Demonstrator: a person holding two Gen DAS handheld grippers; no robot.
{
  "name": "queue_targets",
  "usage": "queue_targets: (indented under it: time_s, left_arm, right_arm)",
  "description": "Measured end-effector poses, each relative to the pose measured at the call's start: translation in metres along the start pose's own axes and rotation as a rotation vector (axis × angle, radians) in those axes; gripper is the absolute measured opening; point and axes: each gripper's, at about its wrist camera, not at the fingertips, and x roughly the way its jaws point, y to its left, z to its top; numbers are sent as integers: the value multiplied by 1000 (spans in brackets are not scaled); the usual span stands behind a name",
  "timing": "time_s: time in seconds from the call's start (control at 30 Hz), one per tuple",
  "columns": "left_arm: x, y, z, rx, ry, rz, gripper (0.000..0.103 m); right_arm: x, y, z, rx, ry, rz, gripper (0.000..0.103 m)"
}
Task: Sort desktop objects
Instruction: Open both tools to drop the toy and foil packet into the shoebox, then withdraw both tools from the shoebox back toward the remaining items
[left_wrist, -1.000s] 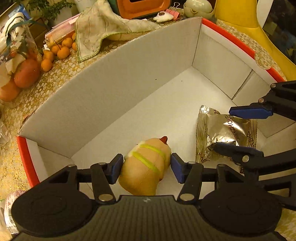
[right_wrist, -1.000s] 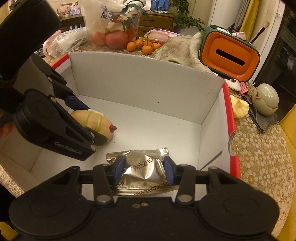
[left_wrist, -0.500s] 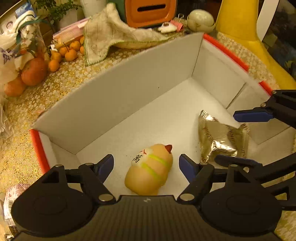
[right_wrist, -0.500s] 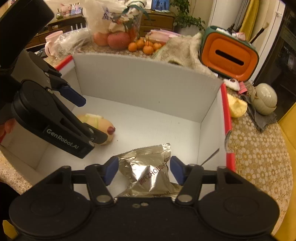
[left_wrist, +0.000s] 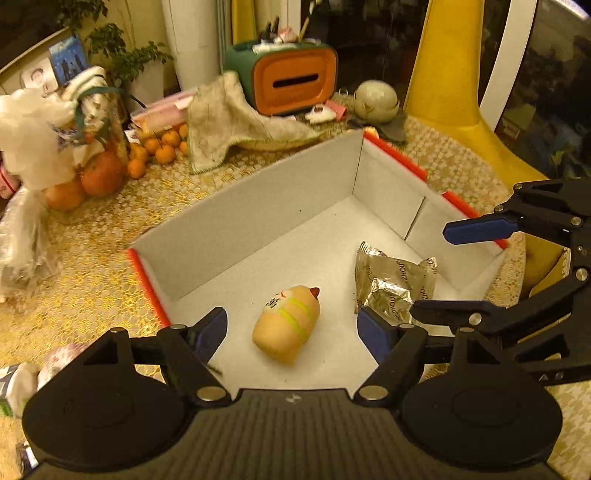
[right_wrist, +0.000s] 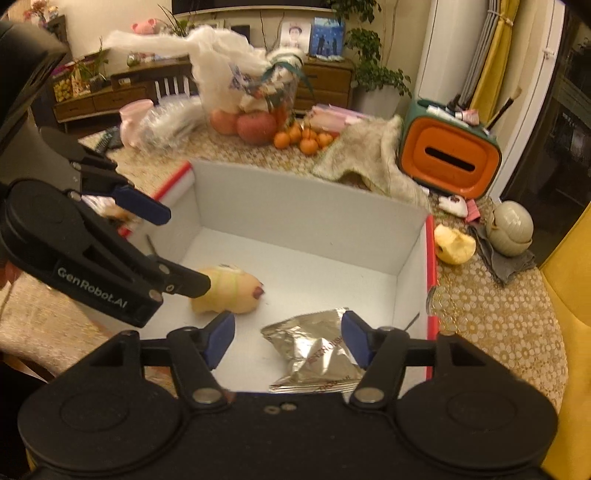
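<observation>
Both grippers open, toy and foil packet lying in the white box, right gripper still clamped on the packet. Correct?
Not quite: the right gripper is open too, jaws spread either side of the foil packet, not clamped, as the right wrist view shows. The left gripper is open, and the toy and packet lie in the white box.

left wrist: above box (left_wrist: 258, 221), facing in | right wrist: likewise, perhaps nearer | shared: box interior

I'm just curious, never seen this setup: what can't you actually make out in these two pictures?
- Toy: right view, rear end hidden behind the left gripper.
- Foil packet: left view, near corner covered by the right gripper; print too small.
- Box: near wall cut off in both views.
</observation>
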Motion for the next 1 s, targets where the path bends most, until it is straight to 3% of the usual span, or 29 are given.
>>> queue_targets:
  time_s: [0.37,0.5,0.77,0.93,1.0]
  left_arm:
    - [-71,9,-50,-65,-118,80,77]
    - [-91,15,-74,-109,-157,112,82]
    - [-114,24,-121,-181,-179,159,84]
    - [-127,34,-145,-196,-190,182,92]
    - [-132,39,-153,-209,-197,191,101]
  right_arm:
    - [-45,32,3,5,-81,3,76]
    - [-55,46,2,9,-100,11,77]
    - [-66,78,4,17,-117,18,78]
    - [-66,99,7,18,-124,35,78]
    - [-66,107,10,17,-130,38,78]
